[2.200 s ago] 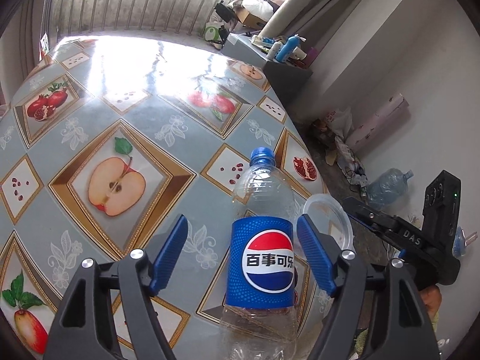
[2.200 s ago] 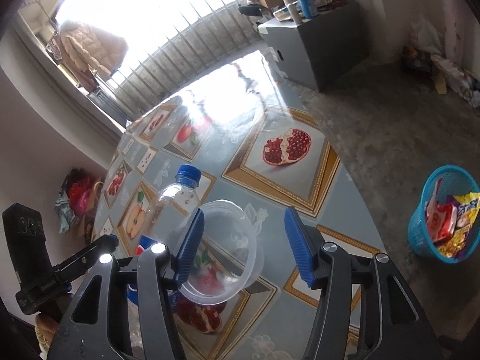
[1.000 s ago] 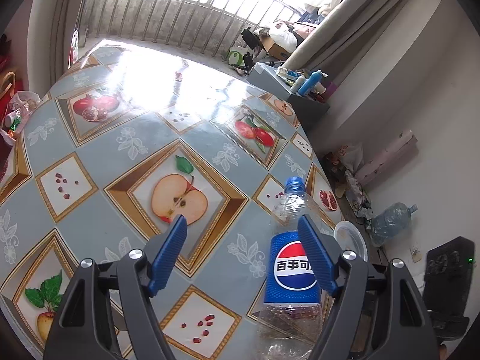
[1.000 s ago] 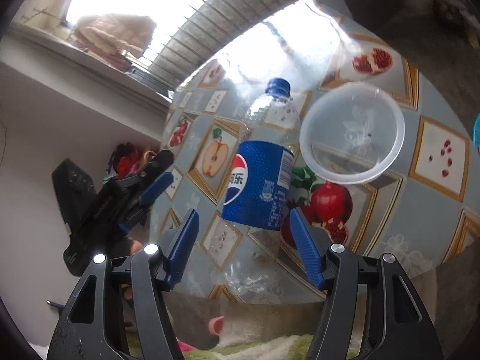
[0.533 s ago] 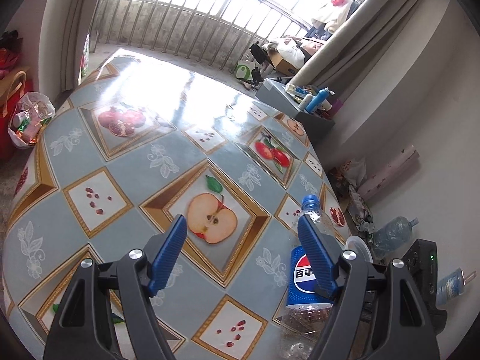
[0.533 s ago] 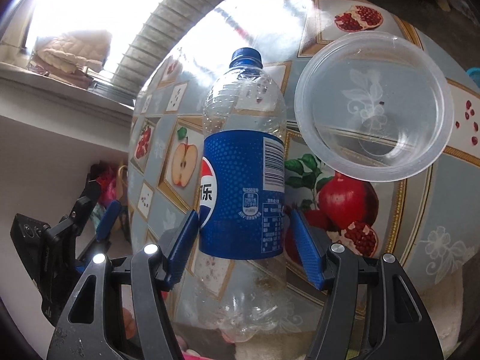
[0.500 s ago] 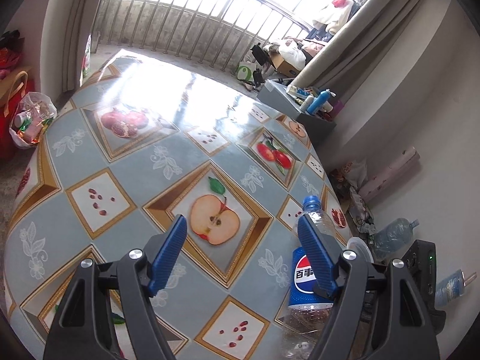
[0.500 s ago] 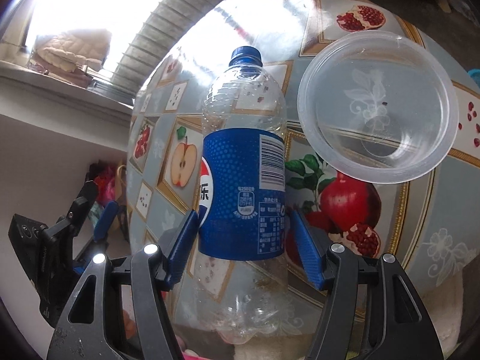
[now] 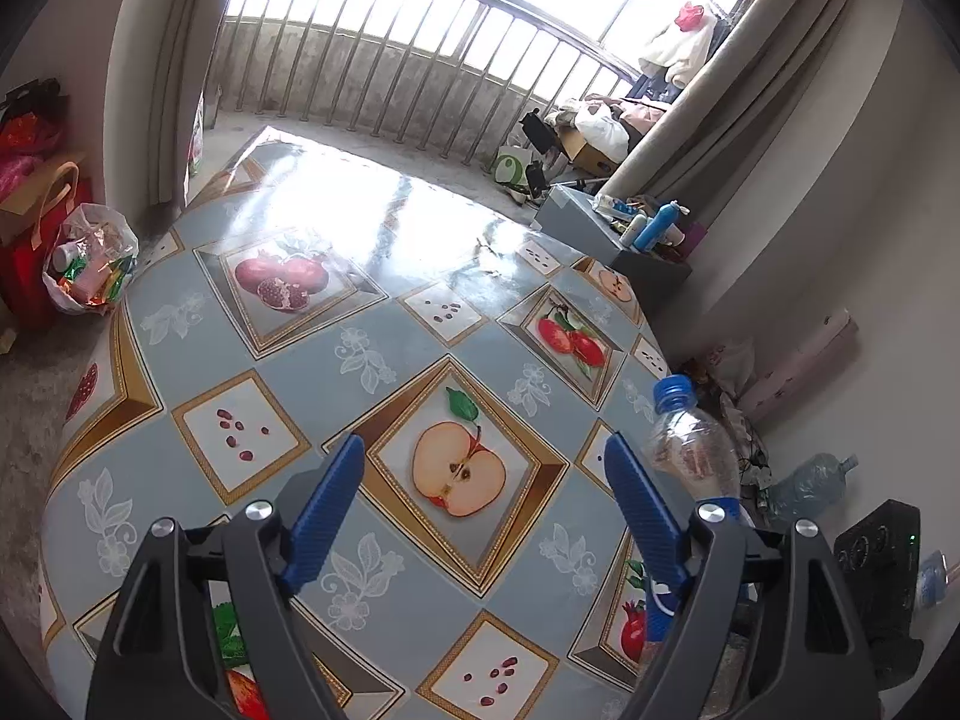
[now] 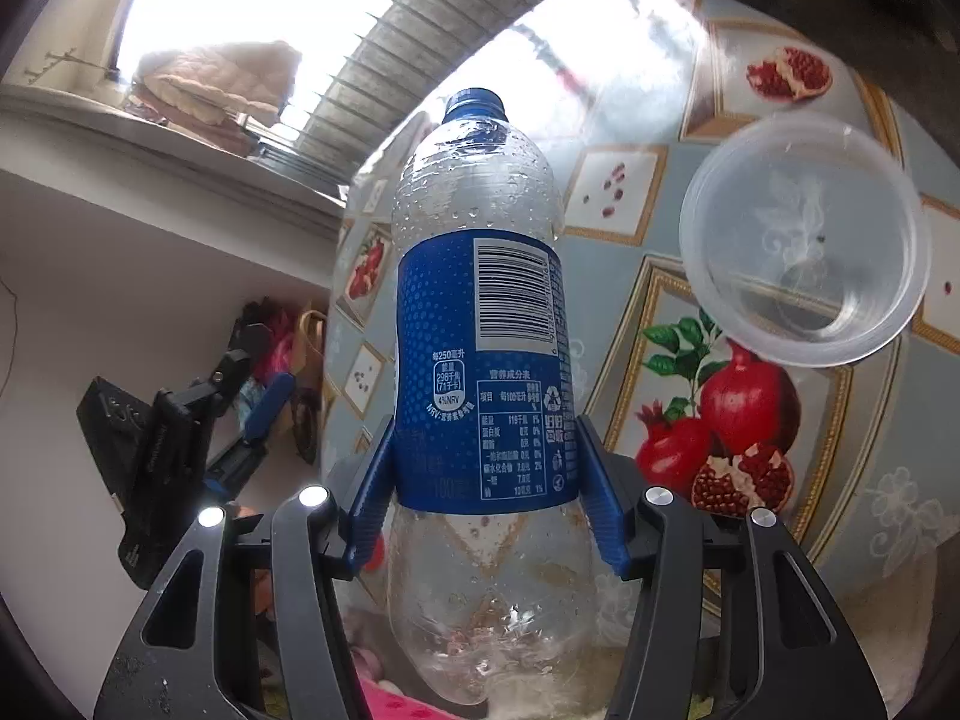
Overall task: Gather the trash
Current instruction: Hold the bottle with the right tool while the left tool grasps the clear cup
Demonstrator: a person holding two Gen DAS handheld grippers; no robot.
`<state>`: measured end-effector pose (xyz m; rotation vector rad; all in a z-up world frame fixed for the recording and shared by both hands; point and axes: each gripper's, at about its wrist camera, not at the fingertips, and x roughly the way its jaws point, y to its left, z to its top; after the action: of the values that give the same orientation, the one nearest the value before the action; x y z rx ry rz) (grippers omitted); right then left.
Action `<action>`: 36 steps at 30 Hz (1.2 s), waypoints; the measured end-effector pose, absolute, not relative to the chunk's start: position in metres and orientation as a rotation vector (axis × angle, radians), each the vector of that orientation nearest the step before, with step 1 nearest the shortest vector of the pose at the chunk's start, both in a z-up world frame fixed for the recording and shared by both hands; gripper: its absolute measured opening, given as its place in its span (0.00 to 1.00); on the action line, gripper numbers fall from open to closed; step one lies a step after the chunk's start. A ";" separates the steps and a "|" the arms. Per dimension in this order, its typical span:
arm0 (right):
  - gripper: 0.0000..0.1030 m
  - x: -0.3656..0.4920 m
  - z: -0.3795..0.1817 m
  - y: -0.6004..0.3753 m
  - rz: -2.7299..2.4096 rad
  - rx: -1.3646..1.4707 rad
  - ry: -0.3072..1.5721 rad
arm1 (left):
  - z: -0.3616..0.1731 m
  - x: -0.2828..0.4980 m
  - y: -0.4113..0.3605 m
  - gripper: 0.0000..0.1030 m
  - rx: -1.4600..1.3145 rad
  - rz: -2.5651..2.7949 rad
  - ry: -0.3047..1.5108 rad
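The right gripper has just been closing its jaws on the empty bottle, and both blue pads now press the lower edge of its blue label. The bottle's long axis runs straight away from the jaws, cap far, at the near edge of the worktop. Label print reads "250", "296", "4%NRV", with a barcode. The clear plastic tub sits to its right. The left gripper has just been opening, jaws wide, nothing between them.

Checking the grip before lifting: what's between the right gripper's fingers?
The Pepsi bottle: right gripper has been closing, both pads against its label, seen in the right wrist view.
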<state>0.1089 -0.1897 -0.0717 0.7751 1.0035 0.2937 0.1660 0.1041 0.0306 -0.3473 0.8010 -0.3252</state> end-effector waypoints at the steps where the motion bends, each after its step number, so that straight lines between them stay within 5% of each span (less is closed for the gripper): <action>1: 0.51 0.104 -0.067 -0.194 0.294 0.770 0.985 | 0.032 0.166 0.100 0.78 -0.343 -0.330 0.801; 17: 0.52 0.027 -0.034 -0.359 0.034 0.823 0.722 | 0.037 0.175 -0.014 0.80 -0.187 -0.500 0.847; 36: 0.53 0.065 -0.085 -0.375 0.012 0.839 0.944 | 0.021 0.190 -0.081 0.80 -0.042 -0.534 0.901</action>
<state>0.0648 -0.3745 -0.0849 0.8391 0.9445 0.0118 0.1901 -0.0813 0.0210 -0.0417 0.9010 -0.5344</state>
